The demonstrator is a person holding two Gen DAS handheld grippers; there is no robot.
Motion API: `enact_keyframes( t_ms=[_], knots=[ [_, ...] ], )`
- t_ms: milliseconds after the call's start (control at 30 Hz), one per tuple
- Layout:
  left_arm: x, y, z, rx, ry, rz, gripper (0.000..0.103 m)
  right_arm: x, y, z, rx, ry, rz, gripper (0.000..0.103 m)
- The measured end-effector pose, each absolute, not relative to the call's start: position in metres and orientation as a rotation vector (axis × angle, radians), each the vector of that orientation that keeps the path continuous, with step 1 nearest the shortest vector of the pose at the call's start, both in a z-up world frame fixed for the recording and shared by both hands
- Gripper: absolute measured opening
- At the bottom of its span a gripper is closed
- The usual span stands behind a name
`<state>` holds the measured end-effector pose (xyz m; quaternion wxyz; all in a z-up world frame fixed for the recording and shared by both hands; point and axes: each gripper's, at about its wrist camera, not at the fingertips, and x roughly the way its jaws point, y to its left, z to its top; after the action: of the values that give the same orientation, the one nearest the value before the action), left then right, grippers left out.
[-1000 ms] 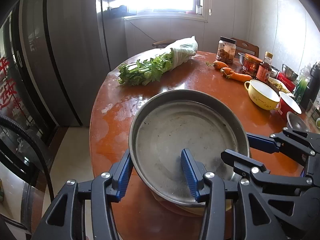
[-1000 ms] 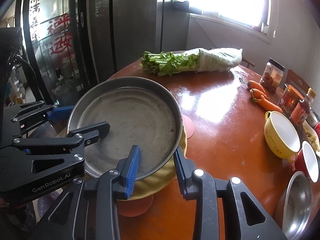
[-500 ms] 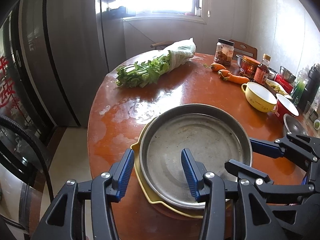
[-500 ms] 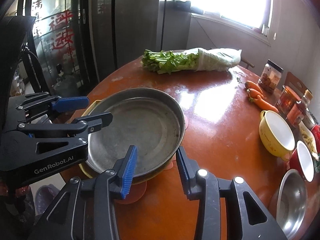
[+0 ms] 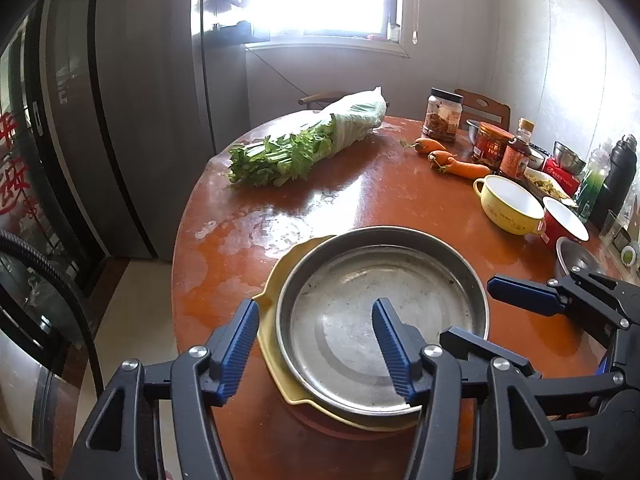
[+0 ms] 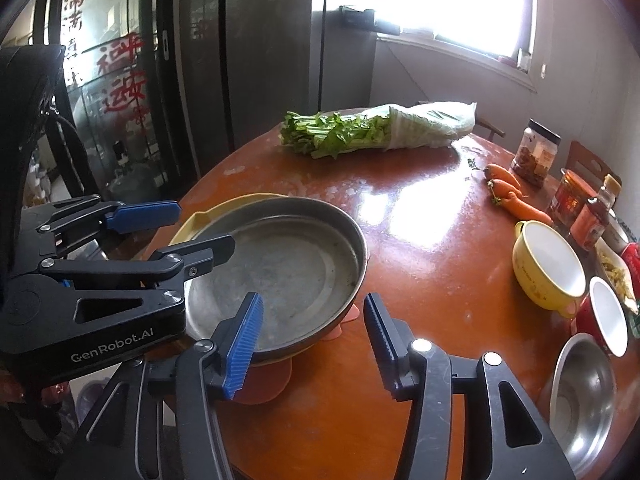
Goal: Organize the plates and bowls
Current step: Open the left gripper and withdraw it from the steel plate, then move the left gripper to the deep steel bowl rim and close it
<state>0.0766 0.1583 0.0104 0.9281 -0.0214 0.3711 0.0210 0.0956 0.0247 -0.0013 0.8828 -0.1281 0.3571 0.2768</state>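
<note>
A round steel pan [image 5: 380, 312] rests on a yellow plate [image 5: 276, 280], which lies on an orange plate [image 6: 264, 388] at the near edge of the round table [image 5: 360, 200]. My left gripper [image 5: 314, 346] is open, its jaws straddling the pan's near left rim without touching. My right gripper [image 6: 310, 344] is open, straddling the pan's near right rim [image 6: 352, 280]. Each gripper shows in the other's view. A yellow bowl [image 6: 548, 268], a red cup [image 6: 604, 316] and a small steel bowl [image 6: 584, 396] stand at the right.
Bagged greens [image 5: 304, 144] lie at the table's far side. Carrots [image 5: 452, 160], jars [image 5: 442, 118] and bottles [image 5: 518, 152] crowd the far right. A dark fridge [image 5: 100, 100] stands left of the table.
Both grippers lowered the steel pan onto the yellow plate, let go of its rim and drew back a little. Both now stand open.
</note>
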Motion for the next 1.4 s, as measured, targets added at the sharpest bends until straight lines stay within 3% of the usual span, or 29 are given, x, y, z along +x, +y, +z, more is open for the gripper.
enact_keyframes(
  t_ms=[367, 467, 800, 1400],
  knots=[
    [0.070, 0.152, 0.022, -0.047, 0.731, 0.038, 0.064, 0.087, 0.014, 0.007, -0.252, 0.706, 0.559, 0.056],
    [0.068, 0.147, 0.026, -0.052, 0.720, 0.031, 0.065, 0.082, 0.010, 0.011, -0.275, 0.673, 0.531, 0.066],
    [0.062, 0.118, 0.037, -0.031, 0.698, -0.001, 0.071, 0.073, -0.031, 0.027, -0.225, 0.618, 0.433, 0.074],
    [0.055, 0.050, 0.053, 0.018, 0.669, -0.086, 0.073, 0.044, -0.118, 0.047, -0.078, 0.537, 0.298, 0.078]
  ],
)
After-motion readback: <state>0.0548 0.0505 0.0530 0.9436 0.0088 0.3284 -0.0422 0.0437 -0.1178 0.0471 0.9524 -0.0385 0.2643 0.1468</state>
